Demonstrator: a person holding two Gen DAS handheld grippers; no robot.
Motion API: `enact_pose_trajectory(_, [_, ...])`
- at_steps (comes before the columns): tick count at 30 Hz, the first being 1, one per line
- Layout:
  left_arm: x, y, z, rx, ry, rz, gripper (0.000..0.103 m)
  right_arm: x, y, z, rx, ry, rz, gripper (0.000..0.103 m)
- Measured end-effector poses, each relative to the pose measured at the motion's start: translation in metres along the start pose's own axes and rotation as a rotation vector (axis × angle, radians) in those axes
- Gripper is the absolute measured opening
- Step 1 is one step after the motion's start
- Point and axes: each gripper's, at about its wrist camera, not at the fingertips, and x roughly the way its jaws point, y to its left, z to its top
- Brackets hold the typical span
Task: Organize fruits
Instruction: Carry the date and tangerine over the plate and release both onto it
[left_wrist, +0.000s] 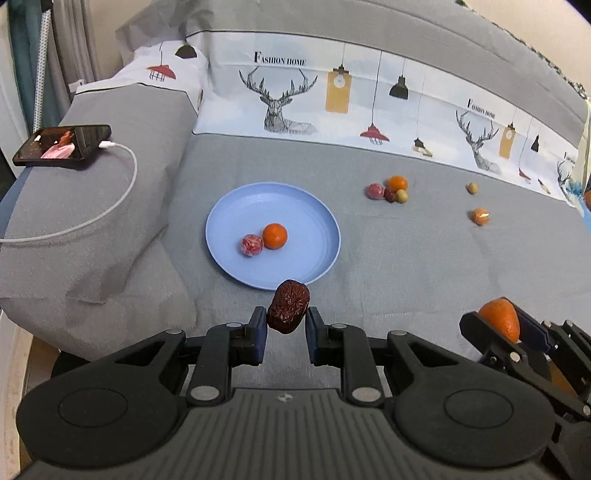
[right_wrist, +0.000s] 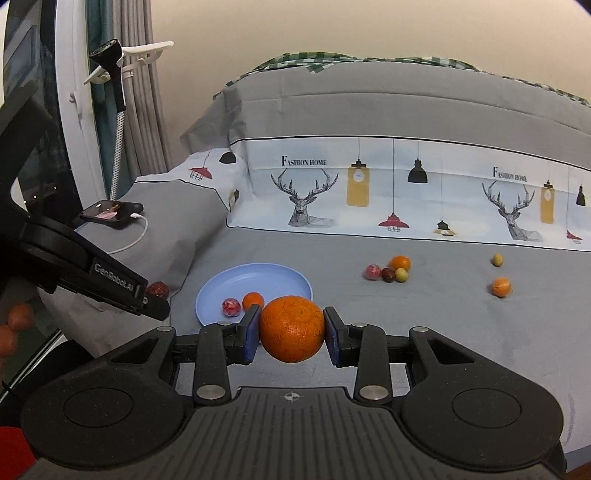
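firmly pinching a light, wrinkled, slightly soft date (left_wrist: 288, 307) in the left hand-held gripper (left_wrist: 286, 325) and a round, firmer, roll-prone orange (right_wrist: 291, 329) across its middle in the right hand-held gripper (right_wrist: 291, 332).

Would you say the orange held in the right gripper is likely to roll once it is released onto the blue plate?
Probably yes: the orange looks round, and the blue plate seems shallow and smooth. Its low rim may stop it. The right gripper pinches only its sides, so a gentle, low release seems wise.
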Motion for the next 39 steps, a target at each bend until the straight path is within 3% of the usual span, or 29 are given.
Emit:
enact_pose_trajectory(31, [0.003,0.032,0.008,-0.056,-0.016,-0.004,0.024,0.015,0.024,0.001,-0.092,0.061,0.004,0.037])
enact_pose_trajectory(39, [0.017,0.035,0.027,-0.014,-0.045,0.043,0.024,0.037,0.028,0.012,-0.089,0.069,0.009,0.037])
